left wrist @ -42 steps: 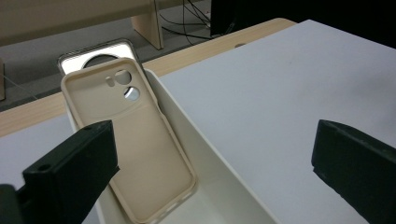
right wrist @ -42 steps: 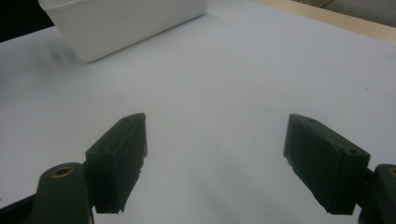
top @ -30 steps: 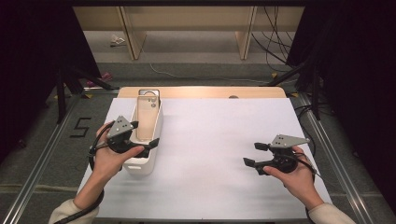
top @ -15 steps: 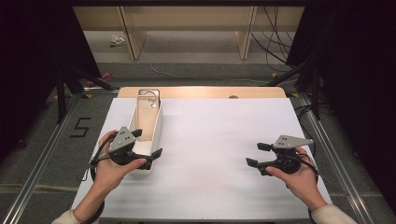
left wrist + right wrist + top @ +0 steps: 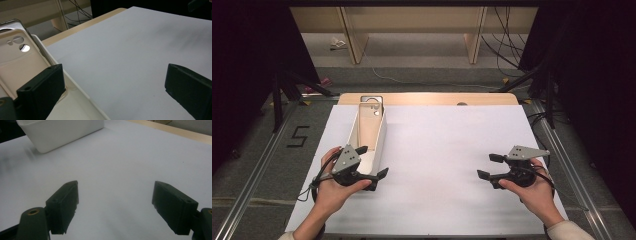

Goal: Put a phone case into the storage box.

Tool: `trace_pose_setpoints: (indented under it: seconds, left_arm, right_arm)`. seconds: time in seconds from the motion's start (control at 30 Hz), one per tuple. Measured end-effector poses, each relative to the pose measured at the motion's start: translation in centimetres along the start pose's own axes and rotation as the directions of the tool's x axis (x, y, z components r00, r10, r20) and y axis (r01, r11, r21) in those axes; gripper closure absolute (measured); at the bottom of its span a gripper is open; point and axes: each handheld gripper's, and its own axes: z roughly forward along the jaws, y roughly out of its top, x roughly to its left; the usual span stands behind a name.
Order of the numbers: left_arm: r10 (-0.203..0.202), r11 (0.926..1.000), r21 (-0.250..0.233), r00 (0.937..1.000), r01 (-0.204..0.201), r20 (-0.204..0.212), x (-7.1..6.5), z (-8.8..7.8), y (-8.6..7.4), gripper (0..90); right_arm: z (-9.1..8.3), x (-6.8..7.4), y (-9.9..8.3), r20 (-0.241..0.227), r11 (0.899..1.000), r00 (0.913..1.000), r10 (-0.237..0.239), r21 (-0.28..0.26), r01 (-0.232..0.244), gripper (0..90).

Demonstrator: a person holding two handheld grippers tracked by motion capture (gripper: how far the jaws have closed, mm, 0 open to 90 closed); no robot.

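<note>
Setting: dim room, wooden shelving and loose cables behind – a white counter (image 5: 447, 150) with a pale wood strip along its far edge carries the work
Bin: we see a narrow white bin (image 5: 371, 134) standing lengthways on the left half of the counter, long axis running away from us, near end by our left hand
Case: a cream phone case (image 5: 18, 58) lies inside the bin with its camera cut-outs toward the far end; something with a silvery rim sits behind it, and we cannot tell what
Left claw: our left claw (image 5: 371, 165) sits at the near end of the bin, spread wide; in the left gripper view one jaw is down inside the bin by its wall and the other hangs over bare counter, so the wall stands between them with nothing pinched
Right claw: our right claw (image 5: 488, 167) hovers low over the right half of the counter, well apart from the bin, spread and holding nothing
Done so far: we judge the approach made – the left claw straddles the bin's near corner
Left to do: closing on the wall, or reaching further in for the case; no grip is made and the case looks untouched
Progress: early, by our reading
</note>
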Motion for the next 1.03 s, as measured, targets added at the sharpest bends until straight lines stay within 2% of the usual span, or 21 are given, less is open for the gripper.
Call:
trace_pose_setpoints:
  seconds: [0.13, 0.3, 0.5, 1.03]
  left_arm:
    - [-0.004, 1.0000, -0.001, 1.0000, 0.004, -0.006, -0.2, -0.1, -0.6, 3.0]
    - [0.015, 0.9997, 0.018, 0.9998, -0.015, -0.011, -0.5, 0.0, -1.1, 3.2]
    - [0.018, 0.9998, 0.007, 0.9998, -0.018, -0.013, -0.7, -0.1, -1.1, 3.3]
    - [0.025, 0.9996, 0.016, 0.9996, -0.025, -0.016, -0.8, 0.1, -1.2, 3.9]
  right_arm:
    - [-0.1, 0.0, 0.0, -0.002, 1.000, 1.0000, 0.001, -0.002, -0.001, 22.3]
    - [-0.1, 0.1, 0.0, -0.001, 1.000, 1.0000, -0.002, -0.006, 0.002, 22.3]
    - [-0.1, 0.2, 0.0, -0.003, 1.000, 1.0000, -0.005, -0.004, 0.005, 22.3]
    - [0.1, 0.2, -0.1, -0.011, 1.000, 0.9999, -0.007, -0.006, 0.007, 22.3]
